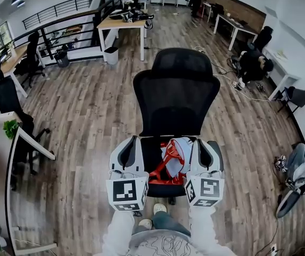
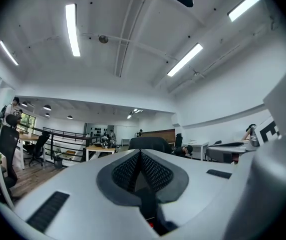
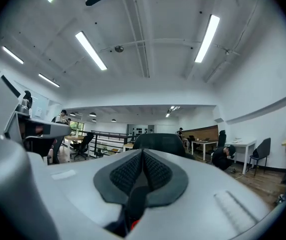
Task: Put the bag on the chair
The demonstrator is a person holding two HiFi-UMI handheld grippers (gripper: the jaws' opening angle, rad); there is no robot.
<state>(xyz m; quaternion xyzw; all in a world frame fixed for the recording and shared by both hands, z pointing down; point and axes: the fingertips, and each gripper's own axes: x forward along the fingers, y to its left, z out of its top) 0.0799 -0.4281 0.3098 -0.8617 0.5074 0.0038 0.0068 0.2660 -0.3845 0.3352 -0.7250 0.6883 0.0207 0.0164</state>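
While shut, left gripper [image 1: 133,144], right gripper [image 1: 202,144] beside bag [image 1: 180,152] on chair [image 1: 176,95]; office wooden floor [image 1: 83,121].

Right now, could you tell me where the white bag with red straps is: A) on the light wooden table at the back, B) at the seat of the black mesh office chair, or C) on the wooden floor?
B: in the head view the white bag with red straps lies over the seat of the black mesh office chair, below its backrest.
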